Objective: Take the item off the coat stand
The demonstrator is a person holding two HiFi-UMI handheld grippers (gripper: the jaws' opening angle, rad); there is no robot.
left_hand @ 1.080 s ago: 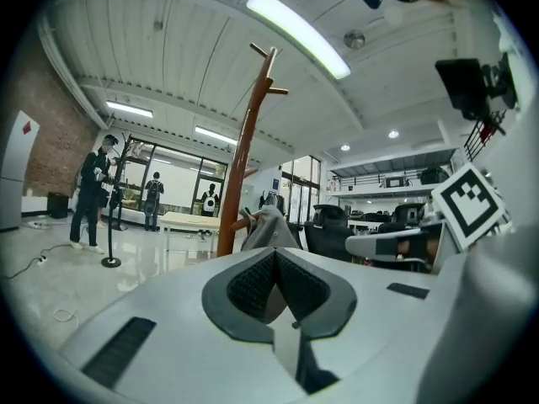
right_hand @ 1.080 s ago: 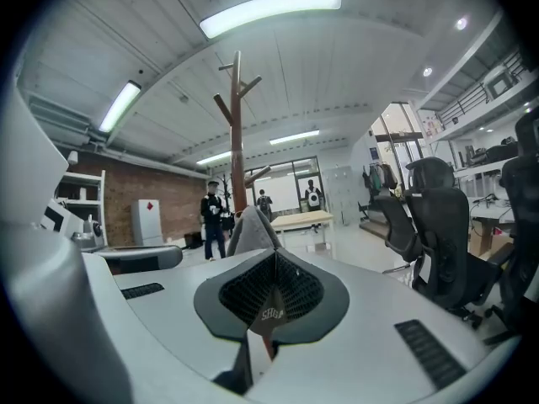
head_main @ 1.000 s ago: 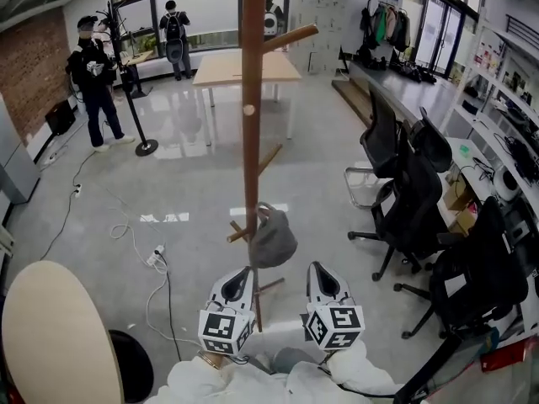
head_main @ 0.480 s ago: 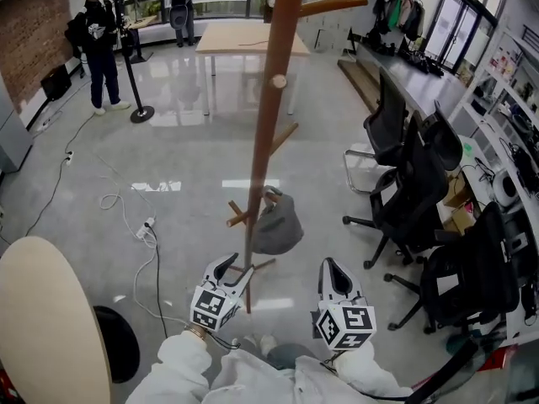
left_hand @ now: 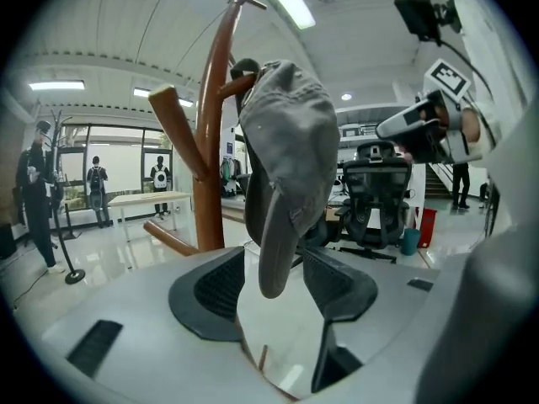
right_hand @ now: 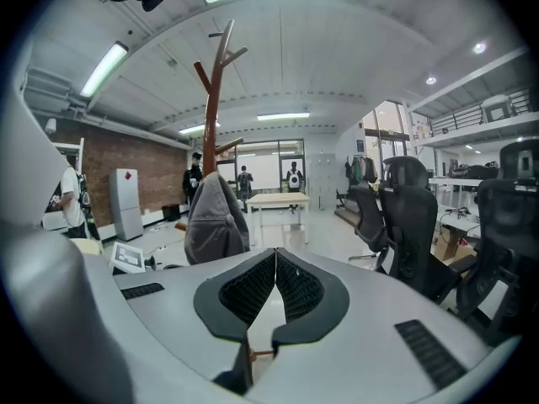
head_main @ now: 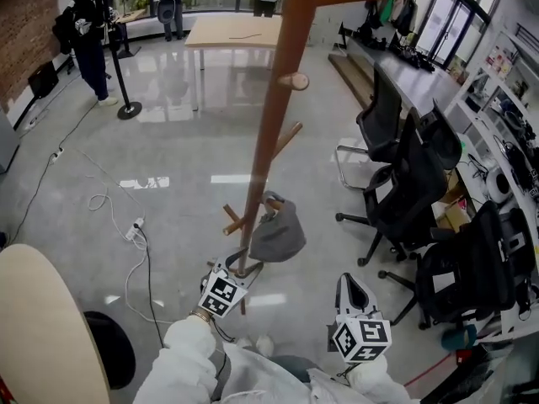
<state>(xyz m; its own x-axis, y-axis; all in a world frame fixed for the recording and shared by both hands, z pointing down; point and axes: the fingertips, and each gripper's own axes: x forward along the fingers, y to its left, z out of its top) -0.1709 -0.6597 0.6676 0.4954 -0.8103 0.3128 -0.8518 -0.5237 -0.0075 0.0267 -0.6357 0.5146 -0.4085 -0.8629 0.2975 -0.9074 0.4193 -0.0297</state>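
hanging on the coat stand (left_hand: 210,141), the cap (left_hand: 290,141) dips between my just-opened left fingers (left_hand: 217,289); right fingers (right_hand: 301,289) clenched.

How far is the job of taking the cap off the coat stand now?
Done: nothing; the cap hangs on the stand. In hand: the left gripper has just been opening, its fingers either side of the cap, not pressing. Left: close, lift it off. The right gripper is shut, empty.
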